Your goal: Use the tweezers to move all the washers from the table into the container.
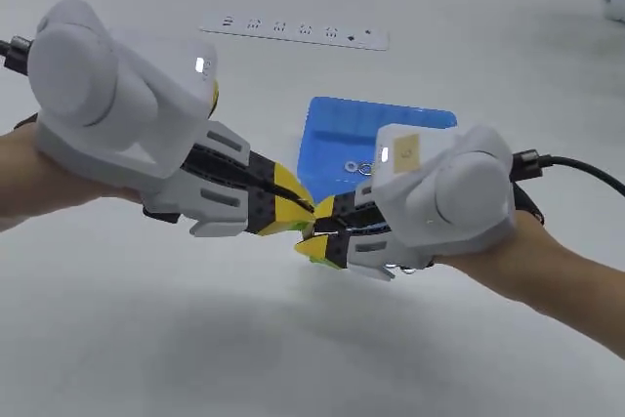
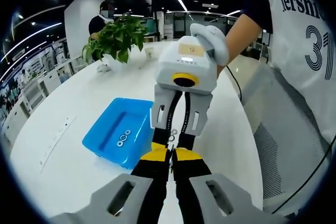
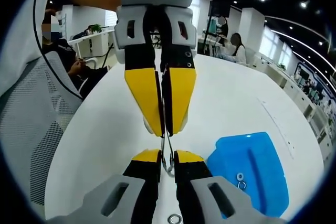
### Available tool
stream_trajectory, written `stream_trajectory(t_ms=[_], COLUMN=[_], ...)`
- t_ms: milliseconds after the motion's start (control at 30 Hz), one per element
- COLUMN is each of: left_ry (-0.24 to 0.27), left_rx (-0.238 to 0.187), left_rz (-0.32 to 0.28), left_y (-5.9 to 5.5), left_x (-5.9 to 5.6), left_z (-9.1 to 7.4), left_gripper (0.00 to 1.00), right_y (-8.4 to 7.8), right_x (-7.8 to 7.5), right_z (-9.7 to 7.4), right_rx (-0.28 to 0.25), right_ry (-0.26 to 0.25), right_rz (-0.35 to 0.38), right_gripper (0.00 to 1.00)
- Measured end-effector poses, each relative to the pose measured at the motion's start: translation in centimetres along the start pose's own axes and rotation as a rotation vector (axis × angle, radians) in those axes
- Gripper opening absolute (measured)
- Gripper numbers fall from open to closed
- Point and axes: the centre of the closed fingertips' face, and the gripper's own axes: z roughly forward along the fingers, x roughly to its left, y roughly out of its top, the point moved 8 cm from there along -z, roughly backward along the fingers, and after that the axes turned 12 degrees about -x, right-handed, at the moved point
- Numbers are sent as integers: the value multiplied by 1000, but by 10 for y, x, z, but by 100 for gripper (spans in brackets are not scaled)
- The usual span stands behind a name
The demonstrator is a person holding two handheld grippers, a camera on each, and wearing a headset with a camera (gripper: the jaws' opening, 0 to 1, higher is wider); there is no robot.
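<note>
Grips thin, springy tweezers (image 3: 169, 167) from 12 o'clock in left gripper (image 3: 163, 132), from 6 in right gripper (image 3: 168, 155), both clenched; washer (image 3: 174, 219) likely light, slippery; best pinched across rim.

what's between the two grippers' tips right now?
The tweezers: thin metal running from the left gripper's shut jaws down between the right gripper's jaws. Clearest in the right gripper view.
</note>
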Motion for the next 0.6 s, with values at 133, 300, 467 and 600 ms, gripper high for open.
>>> stream_trajectory(t_ms=[133, 300, 467, 600], left_ry=[4, 0, 4, -4], left_rx=[-5, -8, -3, -9], left_rz=[-4, 6, 6, -7], left_y=[-1, -1, -2, -2], left_x=[1, 1, 4, 3], left_z=[1, 1, 2, 4], left_gripper=[6, 6, 6, 6], right_y=[-1, -1, -2, -3], right_x=[-1, 0, -1, -1], right_z=[0, 1, 1, 0], right_rx=[-6, -3, 2, -2], right_ry=[-5, -5, -11, -5], right_rz=[9, -5, -15, 0], right_gripper=[11, 11, 11, 11])
